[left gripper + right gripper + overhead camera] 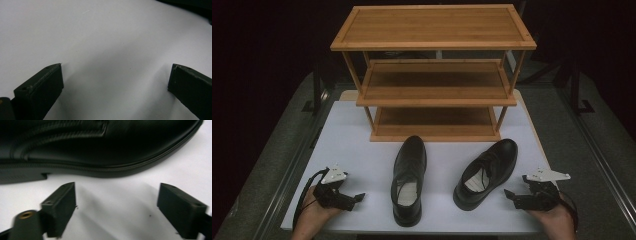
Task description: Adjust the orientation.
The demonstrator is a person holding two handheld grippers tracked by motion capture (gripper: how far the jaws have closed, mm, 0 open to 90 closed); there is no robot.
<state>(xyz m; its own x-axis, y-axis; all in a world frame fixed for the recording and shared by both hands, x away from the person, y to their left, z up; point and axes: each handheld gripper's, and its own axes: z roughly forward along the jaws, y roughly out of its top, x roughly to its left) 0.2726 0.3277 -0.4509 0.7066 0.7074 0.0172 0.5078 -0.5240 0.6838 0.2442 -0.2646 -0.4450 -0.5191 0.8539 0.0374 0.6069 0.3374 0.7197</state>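
Shoes first: both black dress shoes, left one (408, 181) and right one (486, 173), sit on the white tabletop (362, 150) before the empty bamboo shoe rack (434, 75), nothing shelved yet. Left claw (360, 197) gapes over bare tabletop; right claw (508, 194), apart and empty, faces the right shoe's side.

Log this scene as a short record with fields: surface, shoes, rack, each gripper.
surface: white table top
left shoe: black dress shoe, upright, toe toward the rack
right shoe: black lace-up dress shoe, upright, angled toe pointing up-right
rack: three-tier wooden shoe rack, all shelves bare
left gripper: open, nothing between the jaws, resting left of the left shoe
right gripper: open, beside the right shoe's side, not touching it
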